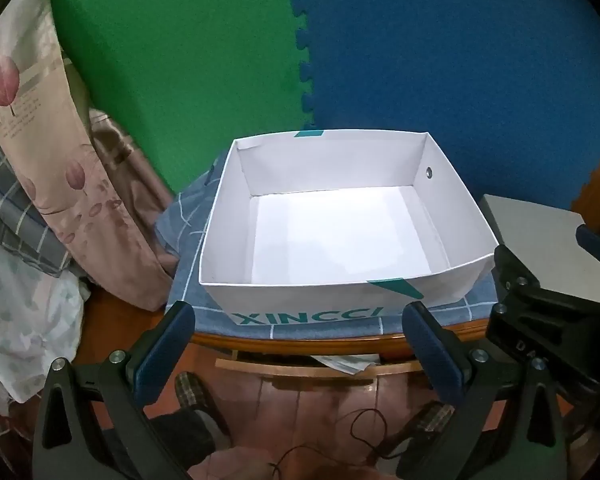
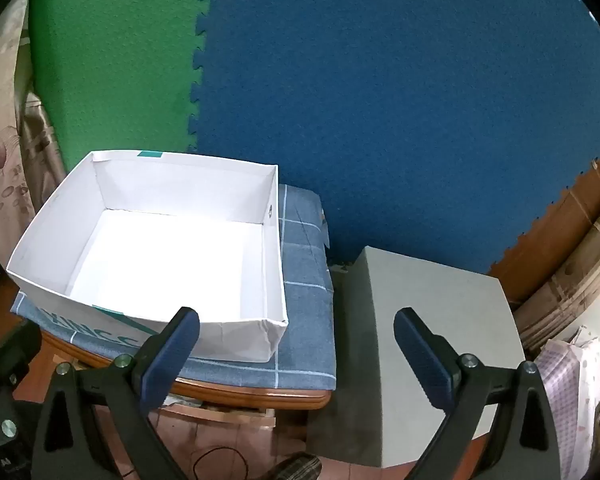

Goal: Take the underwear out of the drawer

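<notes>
A white open cardboard box (image 1: 452, 196) with teal lettering sits on a blue checked cushion (image 1: 184, 280); nothing shows inside it. The same box (image 2: 274, 264) fills the left of the right wrist view. No underwear and no drawer are visible in either view. My left gripper (image 1: 298, 316) hangs open just in front of the box's near wall, nothing between its fingers. My right gripper (image 2: 296, 330) is open too, near the box's right front corner, above the cushion (image 2: 306, 312) and a grey block (image 2: 432, 320). The right gripper's body (image 1: 548, 304) shows in the left wrist view.
The cushion lies on a wooden stool (image 1: 300, 342). Green (image 1: 172, 60) and blue (image 1: 460, 60) foam mats stand behind. A floral pillow (image 1: 44, 128) and bedding lean at the left. A cardboard piece (image 2: 572, 232) stands at the right. A person's checked slippers (image 1: 194, 396) and a thin cord (image 1: 360, 428) are on the tiled floor.
</notes>
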A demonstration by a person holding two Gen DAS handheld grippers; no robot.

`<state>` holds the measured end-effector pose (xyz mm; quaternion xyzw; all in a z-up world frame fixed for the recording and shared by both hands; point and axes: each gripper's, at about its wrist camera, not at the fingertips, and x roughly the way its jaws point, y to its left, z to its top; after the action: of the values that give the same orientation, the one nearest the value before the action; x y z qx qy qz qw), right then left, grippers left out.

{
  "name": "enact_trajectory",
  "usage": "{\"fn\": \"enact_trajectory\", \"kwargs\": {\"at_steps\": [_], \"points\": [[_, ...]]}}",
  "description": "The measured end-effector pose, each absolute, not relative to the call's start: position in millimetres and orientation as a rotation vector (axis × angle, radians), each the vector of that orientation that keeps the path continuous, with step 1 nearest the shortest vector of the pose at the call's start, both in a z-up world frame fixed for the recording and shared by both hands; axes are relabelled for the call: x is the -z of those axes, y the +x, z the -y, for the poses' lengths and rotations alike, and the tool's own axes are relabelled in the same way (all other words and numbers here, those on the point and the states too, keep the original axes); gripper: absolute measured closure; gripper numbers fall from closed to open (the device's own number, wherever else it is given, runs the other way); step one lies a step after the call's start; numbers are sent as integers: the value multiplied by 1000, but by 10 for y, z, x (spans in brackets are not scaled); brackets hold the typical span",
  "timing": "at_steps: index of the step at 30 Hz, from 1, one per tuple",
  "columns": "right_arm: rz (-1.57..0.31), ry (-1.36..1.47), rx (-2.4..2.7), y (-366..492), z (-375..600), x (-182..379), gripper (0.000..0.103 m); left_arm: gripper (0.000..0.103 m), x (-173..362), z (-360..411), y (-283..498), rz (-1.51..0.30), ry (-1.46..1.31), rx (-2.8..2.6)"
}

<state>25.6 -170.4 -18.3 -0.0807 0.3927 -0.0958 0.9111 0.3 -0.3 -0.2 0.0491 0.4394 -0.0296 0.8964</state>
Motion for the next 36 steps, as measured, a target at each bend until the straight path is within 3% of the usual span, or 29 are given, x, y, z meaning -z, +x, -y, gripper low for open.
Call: {"fn": "enact_trajectory", "kwargs": {"at_steps": [36], "points": [[-821,-180,184,242,1684,249,3,0,18,9,-42,-913,108,75]]}}
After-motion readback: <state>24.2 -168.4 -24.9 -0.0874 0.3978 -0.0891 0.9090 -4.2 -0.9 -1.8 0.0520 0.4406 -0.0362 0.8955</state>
